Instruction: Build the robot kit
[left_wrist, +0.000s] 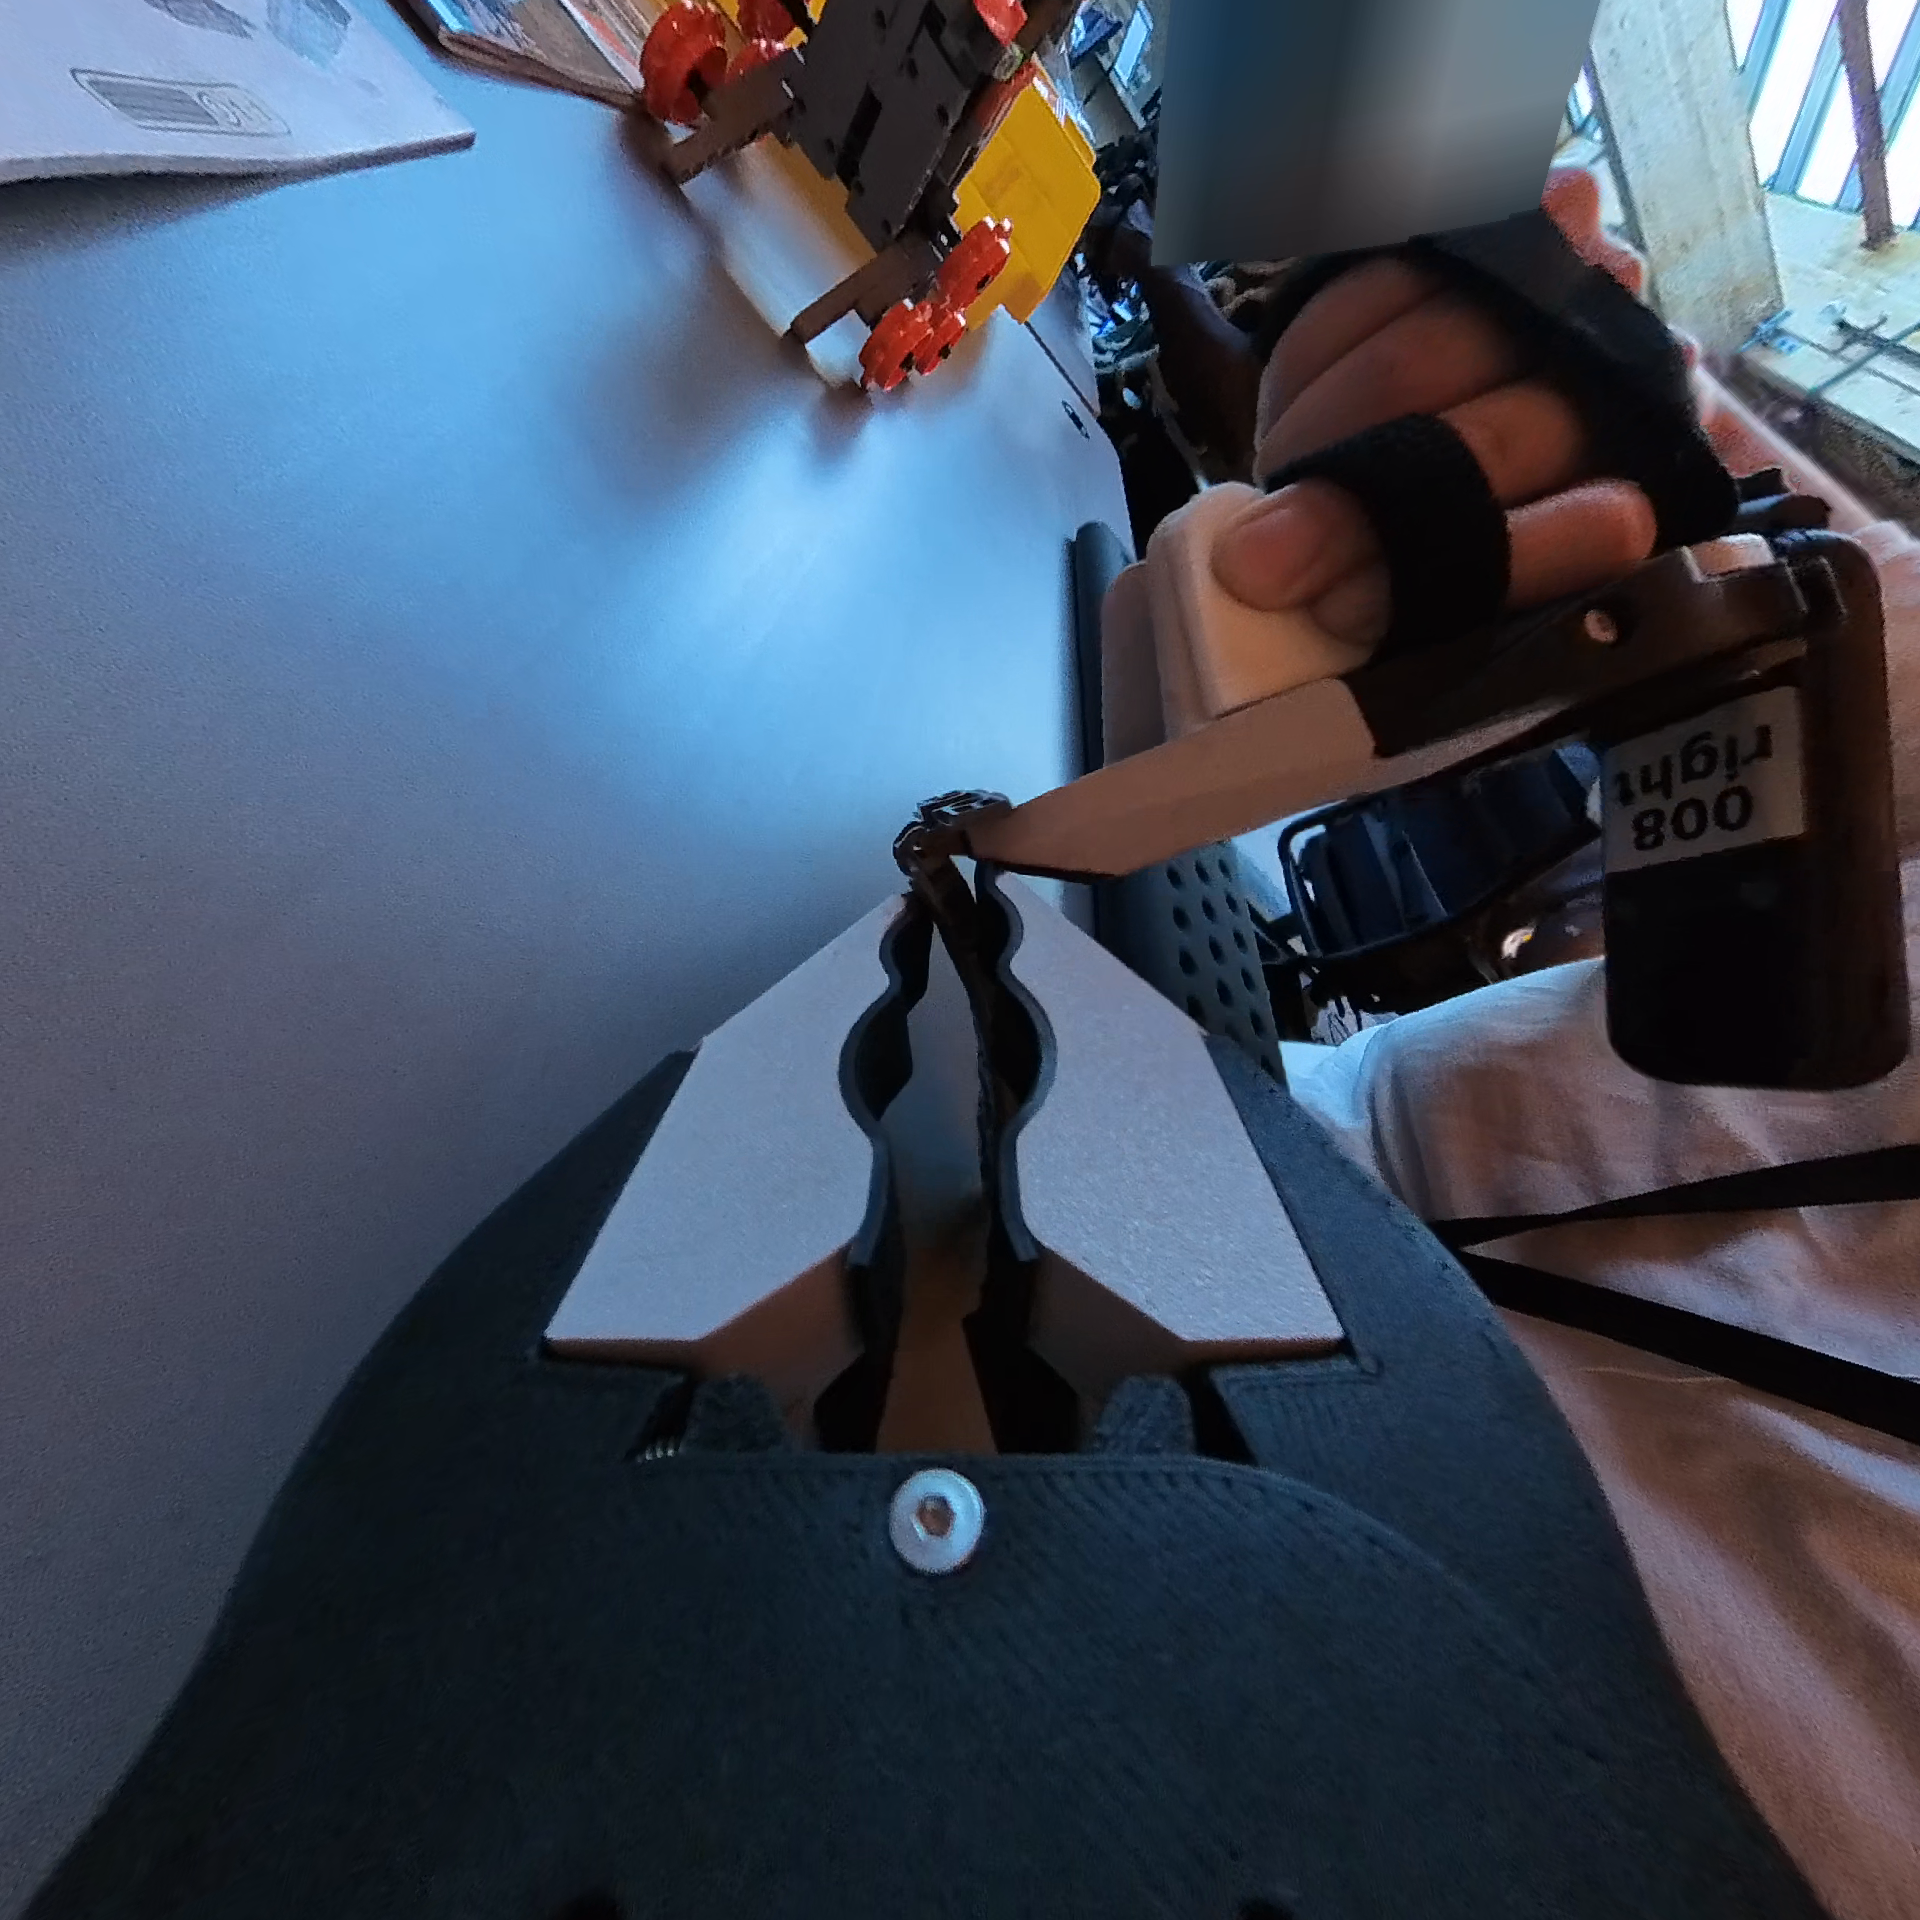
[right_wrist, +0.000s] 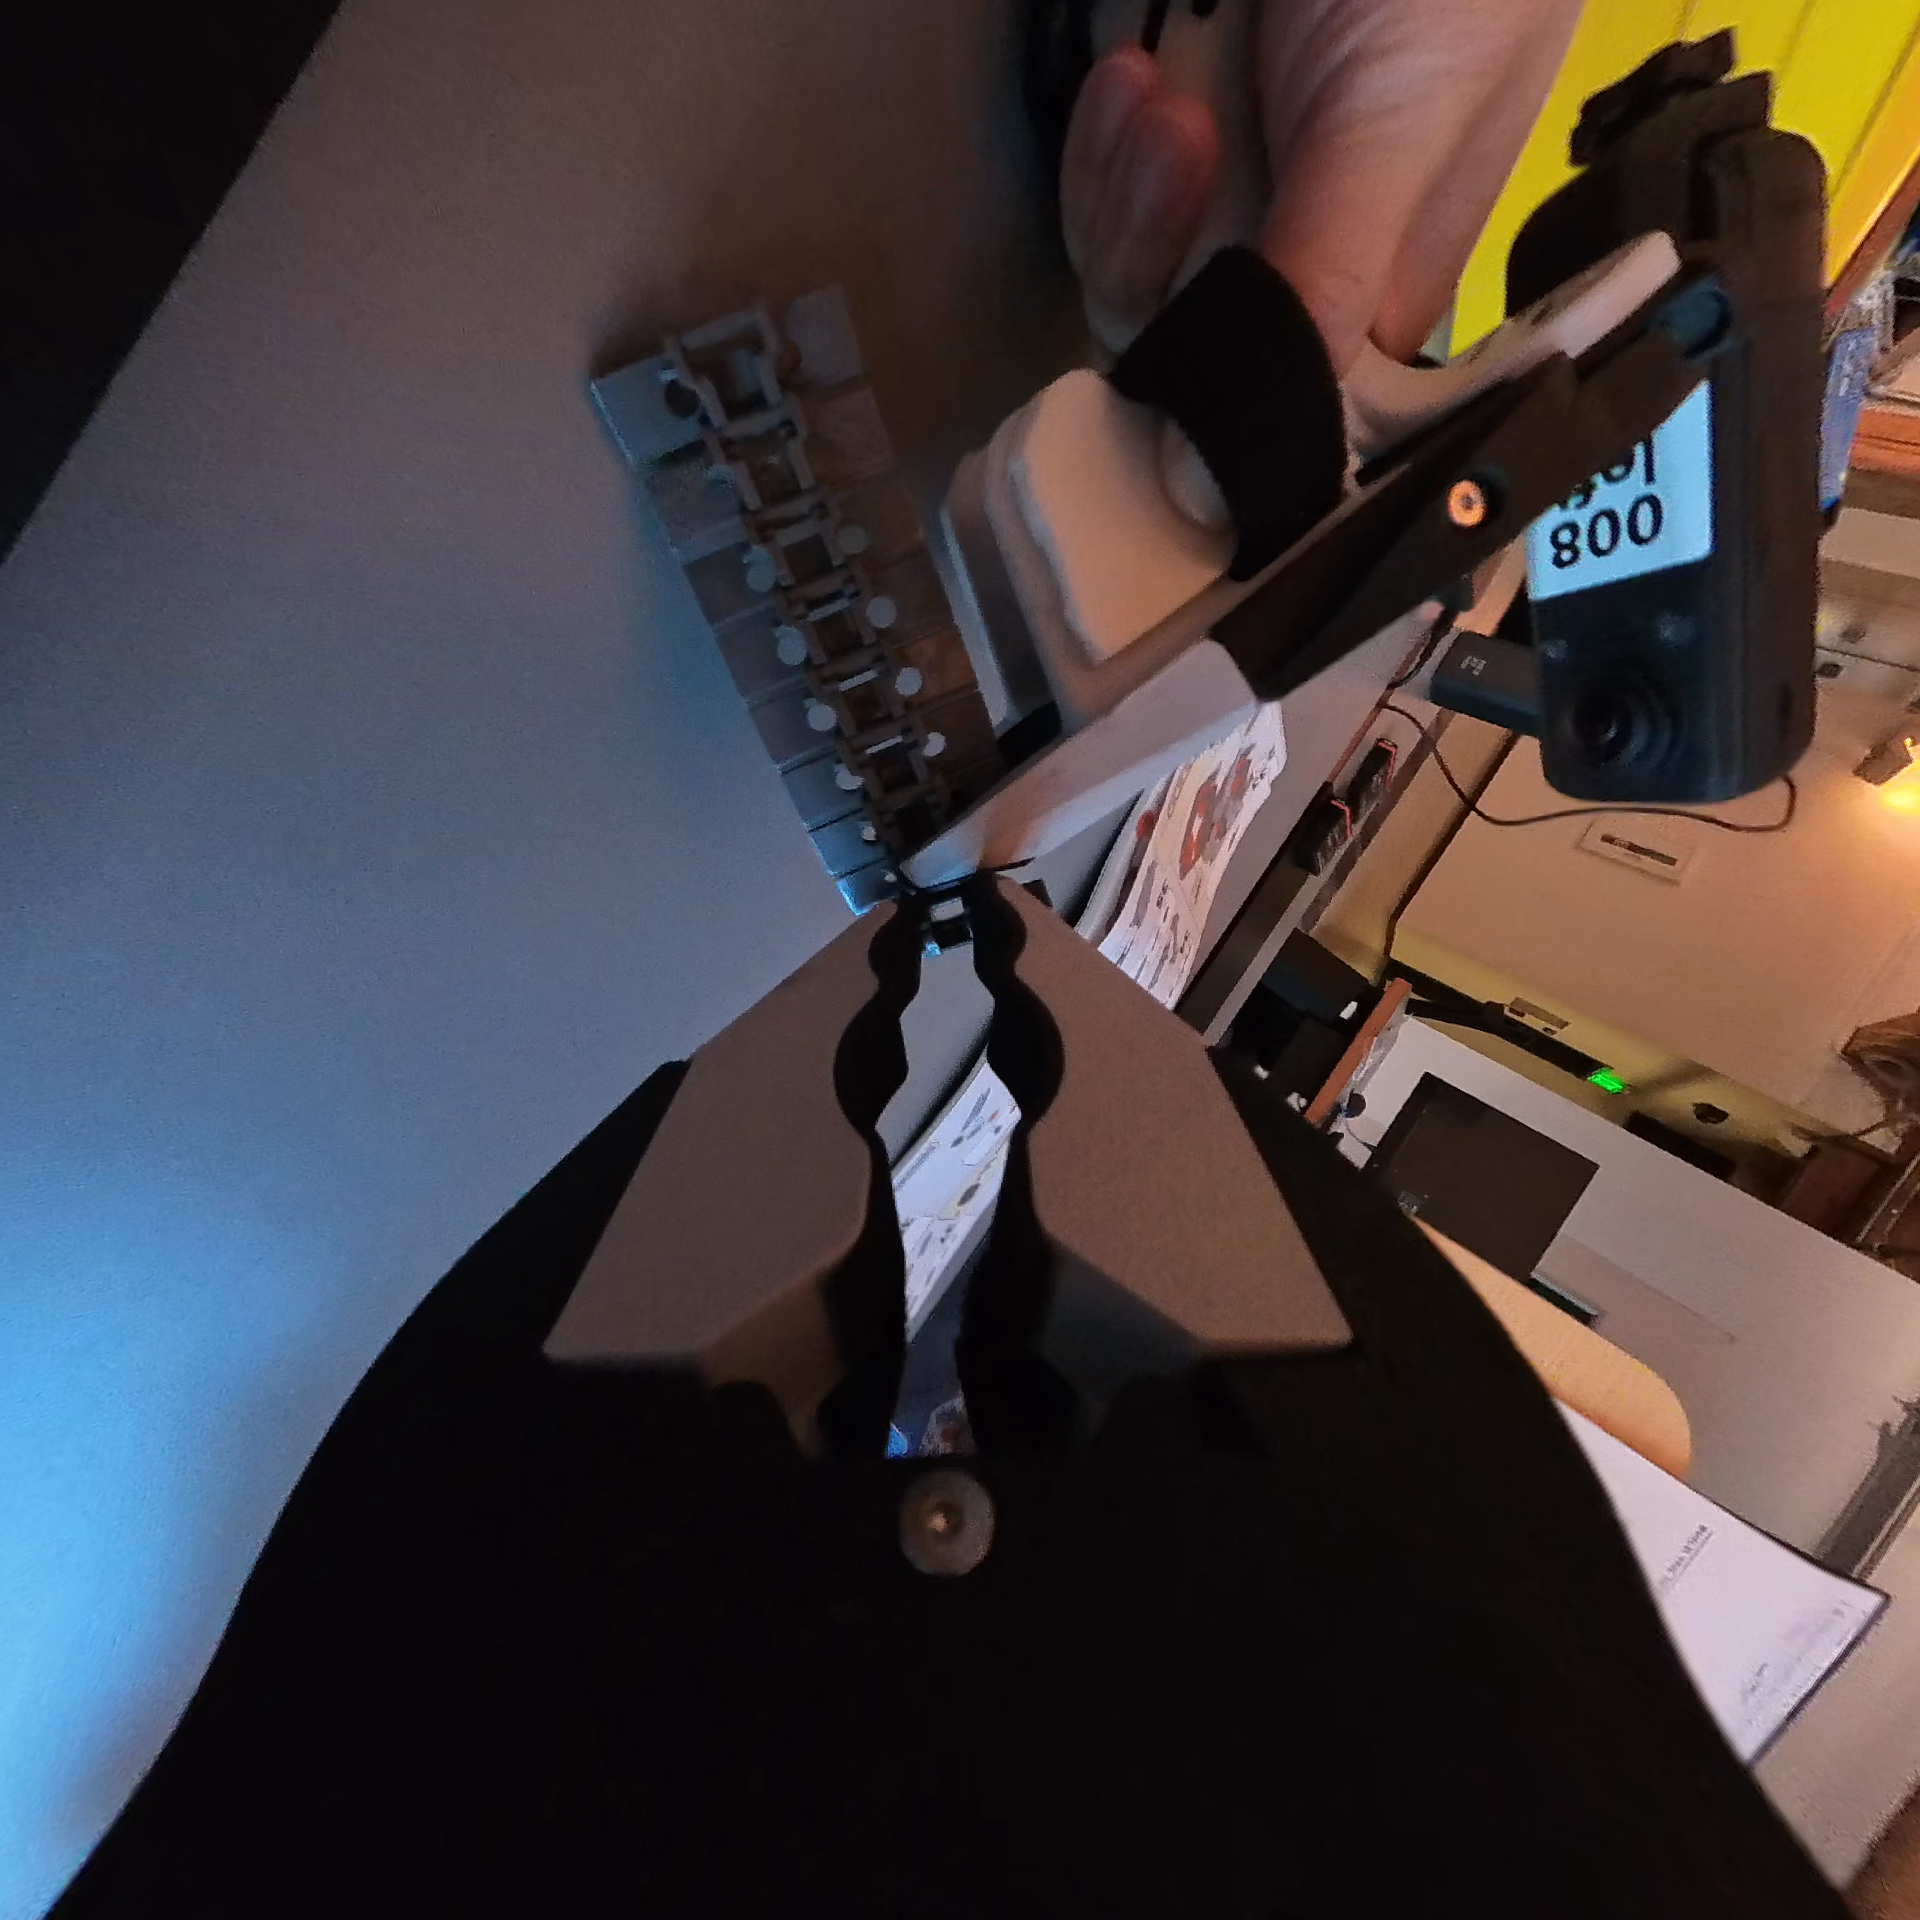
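Note:
A strip of grey toy track links is held in the air over the table. In the left wrist view it shows dark, edge-on, clamped between my left gripper's pads, with its end link sticking out past the tips. My right gripper comes in from the right and pinches that end link. In the right wrist view my right gripper is shut on the small dark end link. The left gripper meets it tip to tip, with the strip running away behind.
A toy vehicle with orange wheels, dark body and a yellow box stands at the table's far end. A booklet lies at the far left. Printed sheets lie beyond the grippers. The person's white shirt fills the right. Less than 4 cm separates the two grippers' tips.

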